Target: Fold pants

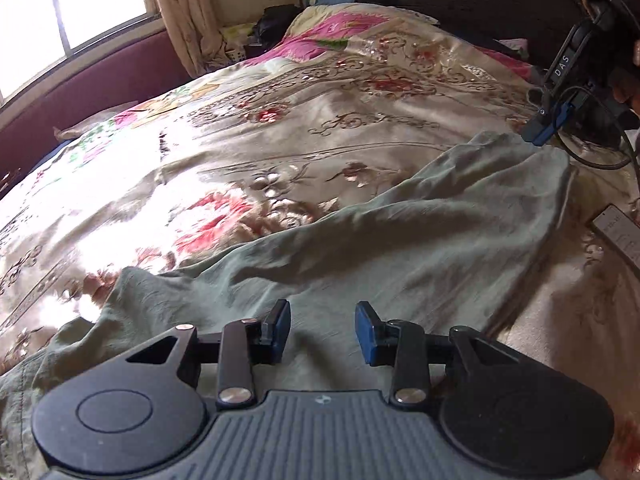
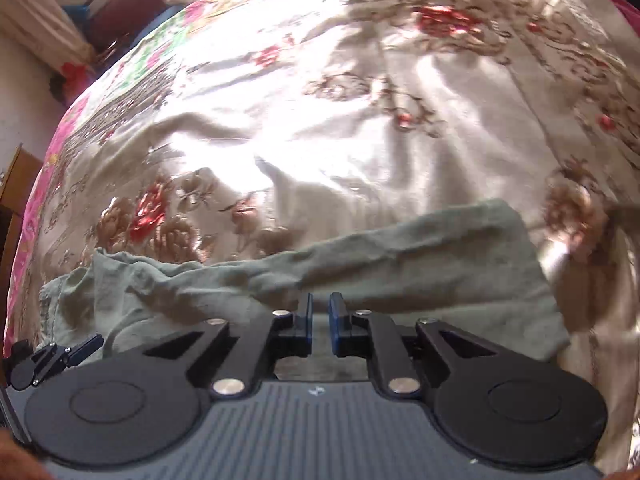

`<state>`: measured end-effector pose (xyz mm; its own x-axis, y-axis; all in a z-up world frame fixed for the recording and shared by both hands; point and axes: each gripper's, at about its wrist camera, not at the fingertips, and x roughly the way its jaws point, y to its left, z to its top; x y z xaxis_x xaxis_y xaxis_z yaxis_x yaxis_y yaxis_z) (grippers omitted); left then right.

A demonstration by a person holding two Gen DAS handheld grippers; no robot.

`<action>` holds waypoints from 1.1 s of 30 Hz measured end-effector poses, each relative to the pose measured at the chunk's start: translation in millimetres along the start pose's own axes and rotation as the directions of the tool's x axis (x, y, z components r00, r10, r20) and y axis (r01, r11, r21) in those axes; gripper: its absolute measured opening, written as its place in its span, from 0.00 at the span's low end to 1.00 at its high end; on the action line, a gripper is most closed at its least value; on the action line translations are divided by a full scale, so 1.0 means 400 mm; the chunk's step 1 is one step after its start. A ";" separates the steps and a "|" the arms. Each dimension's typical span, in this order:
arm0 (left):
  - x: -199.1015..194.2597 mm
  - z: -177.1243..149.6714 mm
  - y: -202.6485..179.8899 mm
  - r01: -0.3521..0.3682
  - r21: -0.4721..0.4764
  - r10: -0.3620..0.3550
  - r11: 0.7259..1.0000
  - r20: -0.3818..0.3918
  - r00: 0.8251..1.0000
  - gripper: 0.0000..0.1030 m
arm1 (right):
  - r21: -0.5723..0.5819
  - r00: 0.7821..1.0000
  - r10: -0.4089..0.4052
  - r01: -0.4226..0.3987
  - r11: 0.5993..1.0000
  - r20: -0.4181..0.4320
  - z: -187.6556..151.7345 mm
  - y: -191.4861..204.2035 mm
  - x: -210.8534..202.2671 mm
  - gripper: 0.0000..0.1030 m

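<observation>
Grey-green pants (image 1: 360, 248) lie rumpled in a long band across a floral bedspread (image 1: 280, 128). My left gripper (image 1: 323, 330) hovers over one end of them, open, with nothing between its blue pads. The right gripper (image 1: 548, 124) appears at the upper right of the left wrist view, just past the pants' far end. In the right wrist view the pants (image 2: 400, 272) stretch left to right under my right gripper (image 2: 321, 312). Its jaws stand a narrow gap apart, and no cloth is pinched between them. The left gripper (image 2: 68, 354) shows at the lower left edge.
A flat grey device (image 1: 618, 236) lies on the bedspread right of the pants. A black cable (image 1: 592, 160) trails from the right gripper. A pink quilt (image 1: 320, 36) and dark clothes are heaped at the far end. A window (image 1: 60, 12) and curtain (image 1: 180, 12) stand behind.
</observation>
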<state>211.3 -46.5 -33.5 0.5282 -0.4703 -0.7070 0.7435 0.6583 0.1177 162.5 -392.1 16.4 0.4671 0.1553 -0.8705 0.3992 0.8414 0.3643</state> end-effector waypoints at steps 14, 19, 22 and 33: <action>0.105 0.141 -0.336 0.144 0.238 -0.135 0.961 -0.052 0.989 0.49 | 0.338 0.984 0.070 -0.122 0.933 0.163 -0.064 -0.288 -0.017 0.36; 0.120 0.164 -0.382 0.149 0.248 -0.139 0.957 -0.058 0.989 0.49 | 0.266 0.982 0.061 -0.108 0.958 0.180 -0.038 -0.278 -0.019 0.02; 0.116 0.174 -0.394 0.153 0.256 -0.144 0.955 -0.053 0.988 0.49 | 0.261 0.978 0.079 -0.128 0.957 0.194 -0.041 -0.295 -0.055 0.02; 0.185 0.208 -0.385 0.186 0.104 -0.176 0.977 -0.106 0.979 0.49 | 0.327 0.989 0.070 -0.109 0.939 0.128 -0.050 -0.323 0.025 0.40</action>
<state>169.9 -231.7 -46.2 0.3431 -0.5135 -0.7865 0.8675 0.4943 0.0557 99.9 -489.0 -46.0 0.5912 0.1462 -0.7931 0.5821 0.6033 0.5452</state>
